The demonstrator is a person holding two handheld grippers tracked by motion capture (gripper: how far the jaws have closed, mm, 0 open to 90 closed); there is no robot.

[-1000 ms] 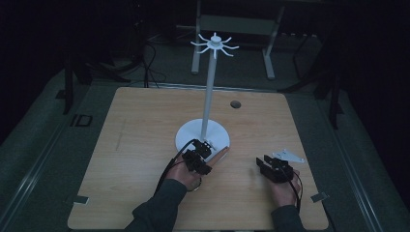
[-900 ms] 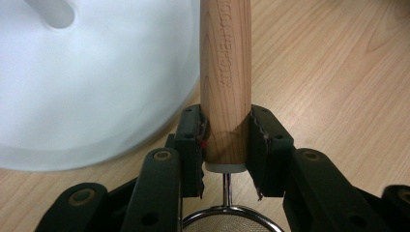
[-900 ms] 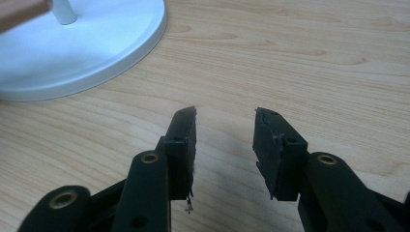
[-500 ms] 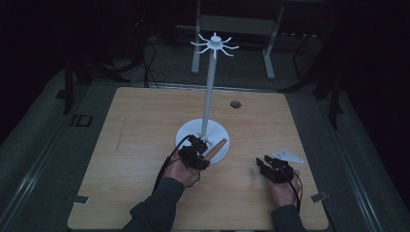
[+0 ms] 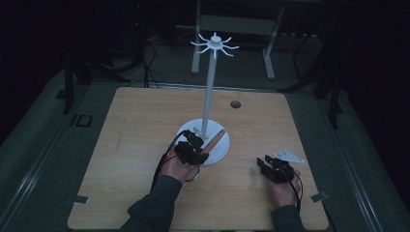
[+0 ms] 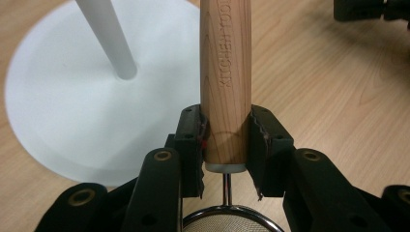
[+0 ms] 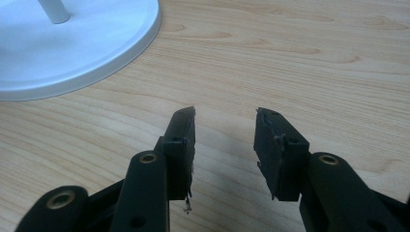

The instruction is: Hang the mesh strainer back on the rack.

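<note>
Left gripper (image 6: 226, 145) clenched on strainer's wooden handle (image 6: 226, 72), handle reaching over the white stand base (image 6: 63, 121); mesh bowl (image 6: 232, 223) nearest the camera. Right gripper (image 7: 225, 145) fingers released above bare tabletop (image 7: 314, 63).

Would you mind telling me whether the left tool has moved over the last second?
Yes: the left tool has edged slightly left along the stand's base.

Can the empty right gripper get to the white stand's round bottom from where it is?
Probably yes. The right gripper is open with nothing in it, and bare table lies between it and the stand's base.
</note>
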